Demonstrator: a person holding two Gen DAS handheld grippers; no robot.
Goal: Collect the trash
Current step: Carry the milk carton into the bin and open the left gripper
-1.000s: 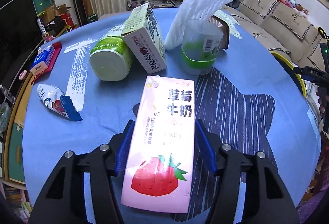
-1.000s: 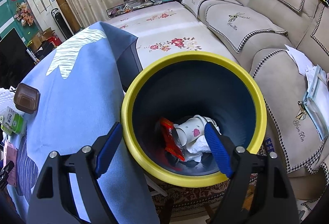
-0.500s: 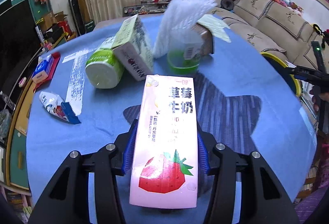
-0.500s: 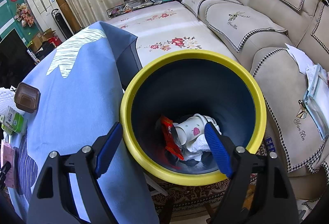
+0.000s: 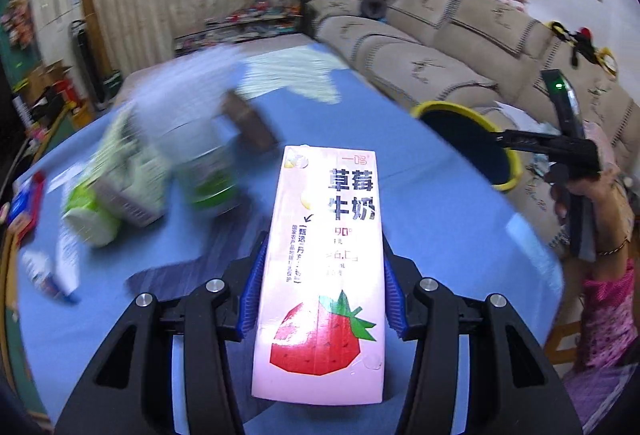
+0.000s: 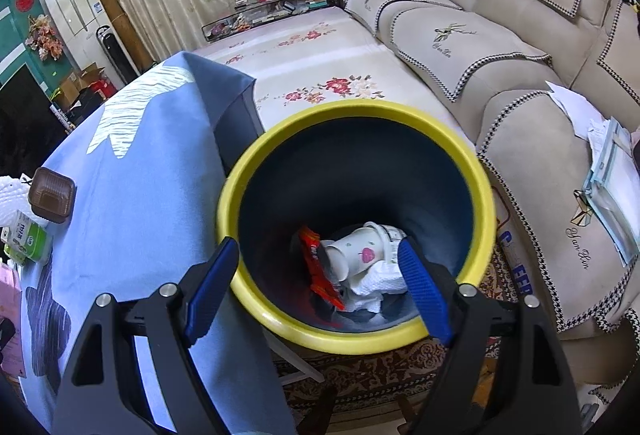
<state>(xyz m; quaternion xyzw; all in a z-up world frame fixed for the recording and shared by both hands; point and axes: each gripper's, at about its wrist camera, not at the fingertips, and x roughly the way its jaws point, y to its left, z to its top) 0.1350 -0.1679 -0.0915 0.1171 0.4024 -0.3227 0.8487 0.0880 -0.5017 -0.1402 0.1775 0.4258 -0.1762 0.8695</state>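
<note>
Gripping a tall pink milk carton (image 5: 325, 267), the left gripper (image 5: 320, 287) has its ribbed blue pads pressed flat against the carton's two long sides, so the jaws stand narrow and full. The carton is a smooth, glossy rectangular box printed with a red strawberry near its lower end and dark characters above, and it is raised above the blue tablecloth (image 5: 420, 203), a soft matte fabric with pale brush-stroke patches.

Behind it, toward the table's far left edge, the remaining litter is smeared by motion blur: a squat green-and-white tub (image 5: 90, 215), a pale boxy carton (image 5: 136, 179), a clear plastic cup with a green band (image 5: 212, 179) and a small brown ridged tray (image 5: 250, 125). A crinkled wrapper (image 5: 48, 275) lies at the left edge.

The right gripper (image 6: 316, 275) hangs over the bin (image 6: 356, 339) with its jaws wide and nothing between them. The bin is round, dark blue inside with a thick, smooth yellow rim, and stands on a patterned rug just beside the table's draped edge. At its bottom lie a white paper cup with a pink heart (image 6: 356, 253), a shiny red wrapper (image 6: 320, 271) and crumpled, dimpled white tissue (image 6: 376, 287).

A beige sofa (image 6: 500, 47) with houndstooth piping and embroidered cushions curves around the far side.
</note>
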